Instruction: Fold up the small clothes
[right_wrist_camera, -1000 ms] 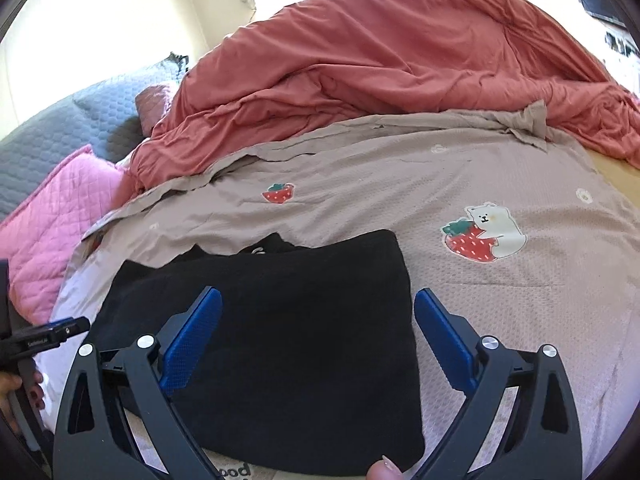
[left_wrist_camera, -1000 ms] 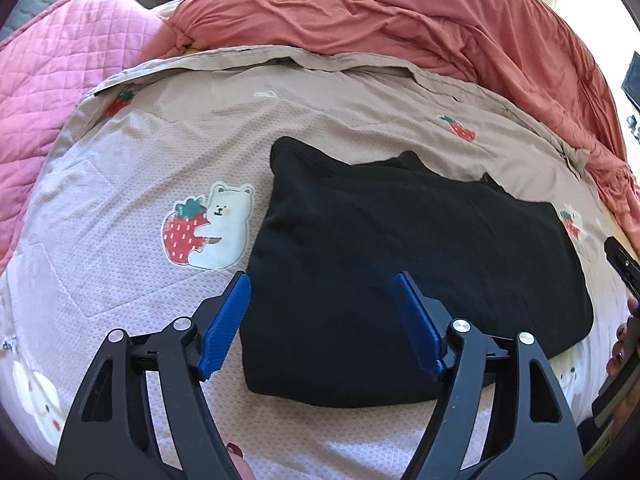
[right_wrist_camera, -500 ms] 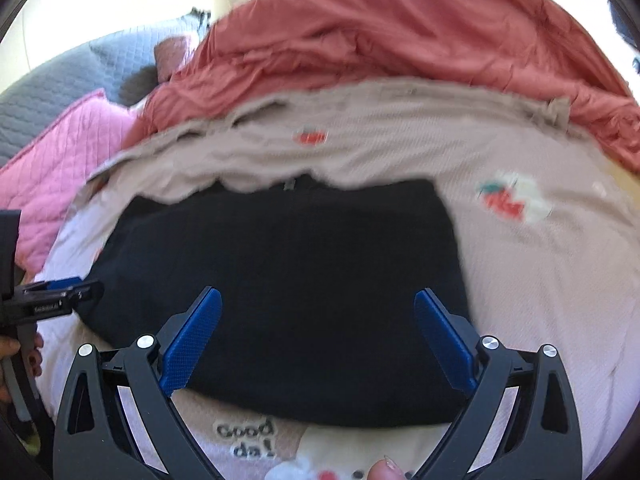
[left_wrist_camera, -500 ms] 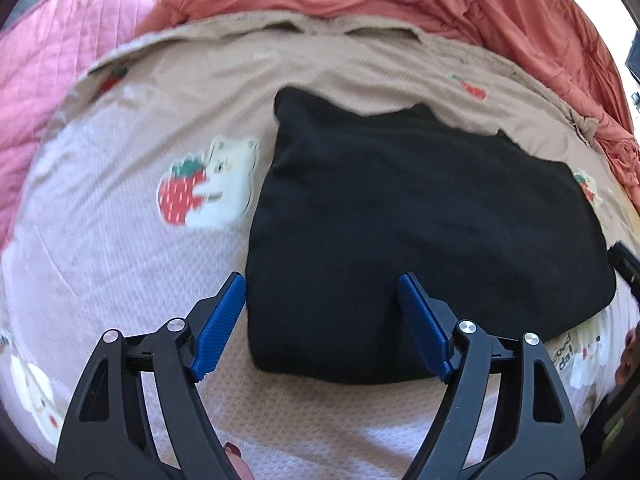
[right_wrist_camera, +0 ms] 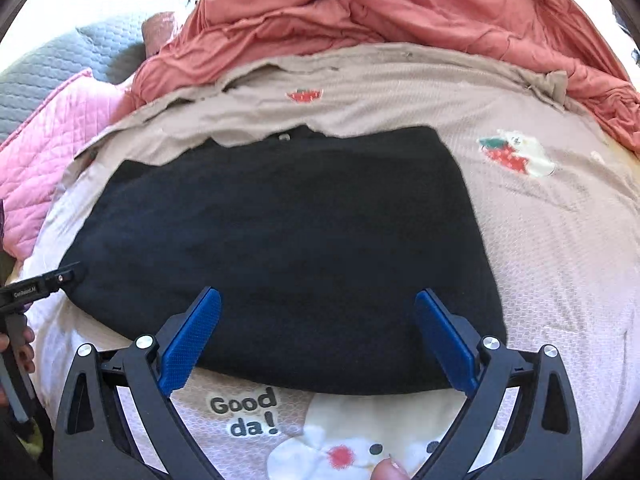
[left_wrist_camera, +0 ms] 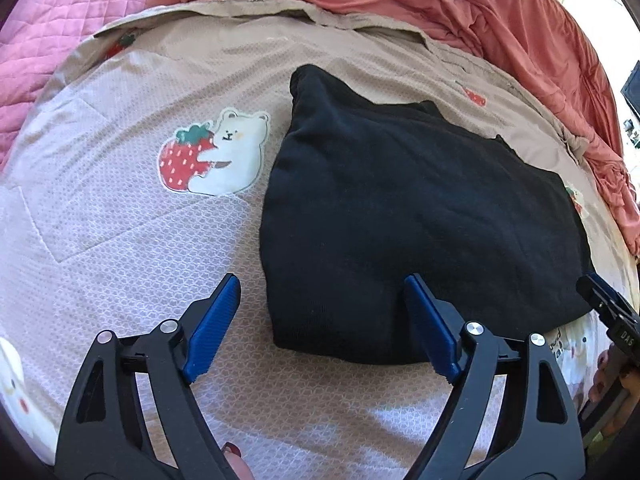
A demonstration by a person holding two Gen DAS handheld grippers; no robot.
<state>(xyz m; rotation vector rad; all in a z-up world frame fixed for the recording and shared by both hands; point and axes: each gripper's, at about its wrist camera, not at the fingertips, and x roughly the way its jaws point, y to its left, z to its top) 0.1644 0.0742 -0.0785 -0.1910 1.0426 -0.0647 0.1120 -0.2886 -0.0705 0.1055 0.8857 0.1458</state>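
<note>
A black folded garment (left_wrist_camera: 416,216) lies flat on the beige printed bedspread (left_wrist_camera: 120,240); it also shows in the right wrist view (right_wrist_camera: 288,248). My left gripper (left_wrist_camera: 320,320) is open and empty, hovering over the garment's near left corner. My right gripper (right_wrist_camera: 318,344) is open and empty, hovering over the garment's near edge. The right gripper's tip (left_wrist_camera: 608,312) shows at the right edge of the left wrist view, and the left gripper's tip (right_wrist_camera: 36,290) shows at the left edge of the right wrist view, beside the garment.
A rumpled coral duvet (right_wrist_camera: 400,12) is piled along the far side of the bed. A pink quilted pillow (left_wrist_camera: 52,28) and a grey quilted cushion (right_wrist_camera: 60,64) lie at the far left. Bear-and-strawberry prints (left_wrist_camera: 216,156) mark the bedspread.
Both grippers have moved closer and lower over the garment's near edge and stayed open. The garment has not moved.
</note>
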